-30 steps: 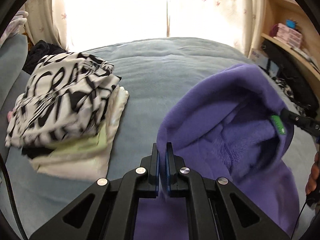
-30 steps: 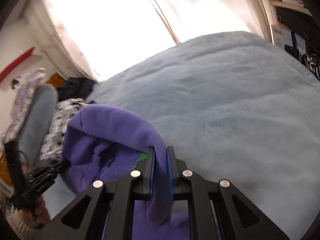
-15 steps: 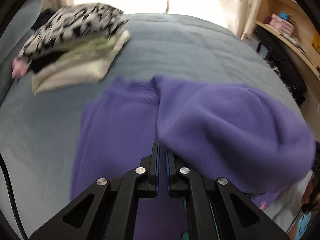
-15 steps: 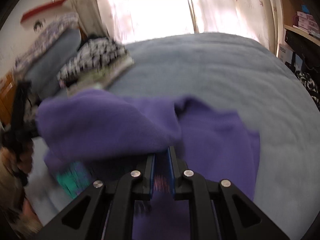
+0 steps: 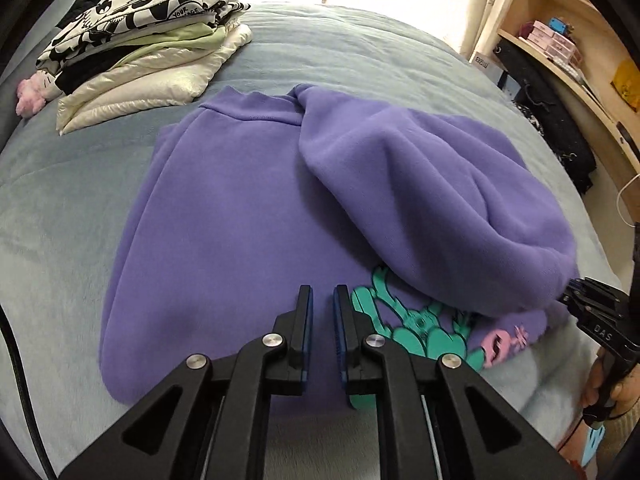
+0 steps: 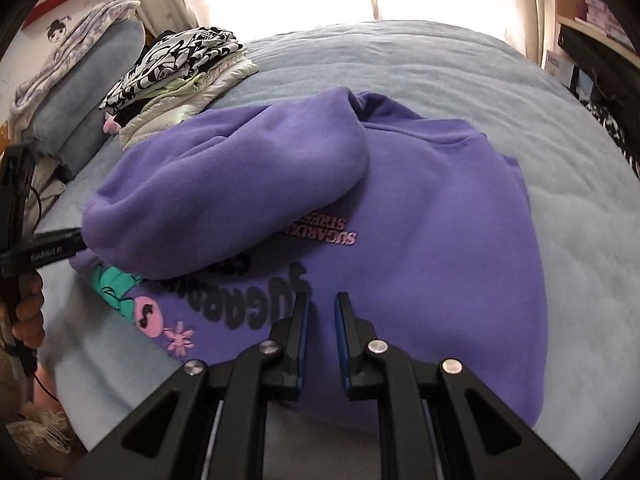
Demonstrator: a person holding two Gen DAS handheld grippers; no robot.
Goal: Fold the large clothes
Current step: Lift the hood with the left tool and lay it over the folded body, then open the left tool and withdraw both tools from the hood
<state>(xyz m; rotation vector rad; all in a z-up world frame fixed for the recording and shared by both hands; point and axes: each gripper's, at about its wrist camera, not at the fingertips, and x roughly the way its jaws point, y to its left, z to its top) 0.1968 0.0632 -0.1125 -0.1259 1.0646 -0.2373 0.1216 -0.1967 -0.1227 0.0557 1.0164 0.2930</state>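
A purple hooded sweatshirt (image 5: 224, 220) (image 6: 440, 220) lies flat on the grey-blue bed (image 5: 360, 52), print side up. Its hood (image 5: 420, 192) (image 6: 224, 184) is laid over the chest and covers part of the teal and pink print. My left gripper (image 5: 320, 292) hovers over the near left part of the sweatshirt. Its jaws are opening, a narrow gap apart, with nothing between them. My right gripper (image 6: 322, 298) stands open by a similar narrow gap over the near right part. In the other wrist view each gripper's tip, right (image 5: 576, 302) and left (image 6: 78, 242), sits at an end of the hood.
A stack of folded clothes (image 5: 140, 40) (image 6: 180, 68), black-and-white print on top, sits at the far left of the bed. A grey pillow (image 6: 80, 92) lies behind it. Wooden shelves (image 5: 560, 52) and dark bags stand along the right side. A bright curtained window is at the back.
Both grippers carried the hood from up in the air down onto the sweatshirt's front and let it go. Their jaws, shut on fabric before, now stand slightly apart.
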